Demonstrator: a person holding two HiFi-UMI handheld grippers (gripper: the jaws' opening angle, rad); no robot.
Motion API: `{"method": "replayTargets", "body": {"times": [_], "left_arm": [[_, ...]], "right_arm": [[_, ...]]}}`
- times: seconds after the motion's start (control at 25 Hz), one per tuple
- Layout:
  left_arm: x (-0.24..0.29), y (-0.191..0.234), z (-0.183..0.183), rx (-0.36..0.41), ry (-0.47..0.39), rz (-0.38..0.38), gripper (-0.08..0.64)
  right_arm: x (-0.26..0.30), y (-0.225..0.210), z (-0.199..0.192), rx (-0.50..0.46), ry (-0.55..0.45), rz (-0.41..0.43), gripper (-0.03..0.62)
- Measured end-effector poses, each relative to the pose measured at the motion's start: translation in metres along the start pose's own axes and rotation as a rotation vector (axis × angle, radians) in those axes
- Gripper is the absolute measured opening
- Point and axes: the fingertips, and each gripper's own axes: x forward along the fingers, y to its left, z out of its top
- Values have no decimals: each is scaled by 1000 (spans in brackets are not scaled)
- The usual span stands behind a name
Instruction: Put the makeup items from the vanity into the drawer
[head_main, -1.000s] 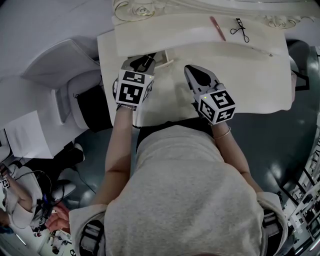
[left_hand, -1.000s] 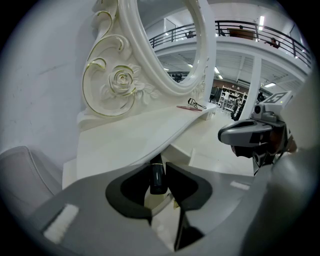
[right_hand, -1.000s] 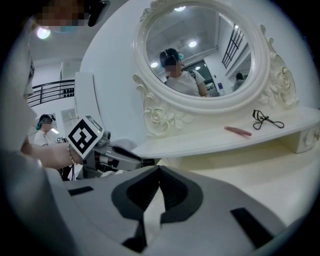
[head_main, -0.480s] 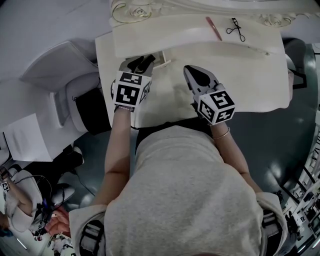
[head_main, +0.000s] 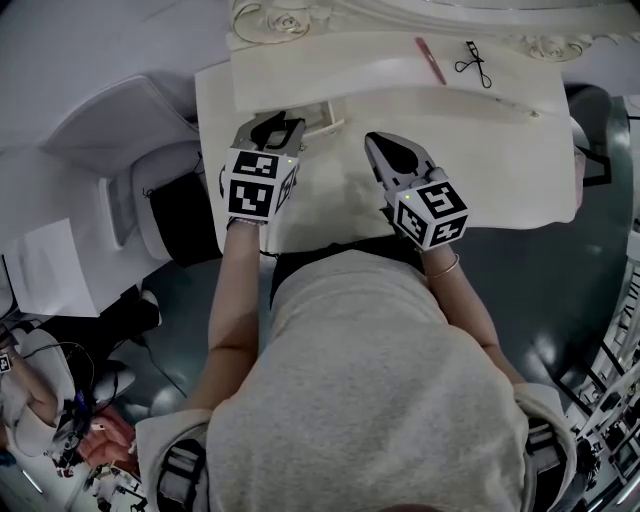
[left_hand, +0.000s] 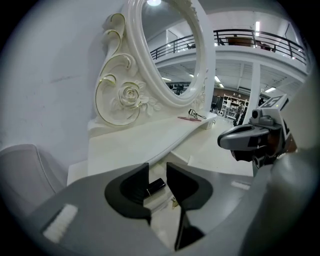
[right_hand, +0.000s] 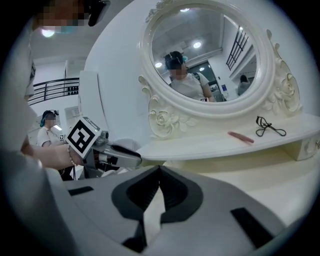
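My left gripper (head_main: 272, 122) hangs over the open drawer (head_main: 322, 115) at the vanity's left. Its jaws have just been opening and stand apart, pressing on nothing. In the left gripper view a black tube (left_hand: 156, 186) lies in the drawer (left_hand: 167, 202), seen through the gap of the left gripper (left_hand: 157, 172). My right gripper (head_main: 385, 150) hovers shut and empty over the vanity top, its tips meeting in the right gripper view (right_hand: 159, 170). On the raised shelf lie a pink stick (head_main: 432, 60) (right_hand: 241, 137) and a black eyelash curler (head_main: 478, 62) (right_hand: 269, 127).
An oval mirror (right_hand: 210, 55) in an ornate white frame stands behind the shelf. A white chair (head_main: 130, 150) sits left of the vanity, with papers (head_main: 45, 270) on the floor and another person (head_main: 40, 400) at the lower left.
The left gripper's jaws have spread a little wider over the drawer. The right gripper has stayed where it was.
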Motion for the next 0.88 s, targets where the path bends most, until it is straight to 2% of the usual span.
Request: {"method": "replayTargets", "body": {"times": [0.12, 0.36, 0.64, 0.76, 0.88], "left_arm": [[-7, -2, 1, -24, -35, 7, 114], [-22, -7, 1, -86, -116, 22, 57], [-28, -28, 1, -127, -152, 20, 40], [-31, -36, 10, -183, -214, 34, 25], [-35, -52, 23, -221, -286, 12, 11]], "right_arm": [[1, 2, 3, -9, 0, 15, 8], [2, 7, 3, -29, 10, 49, 8], [-8, 1, 11, -43, -1, 68, 8], [-16, -4, 16, -54, -9, 72, 8], [-25, -6, 23, -63, -14, 90, 8]]}}
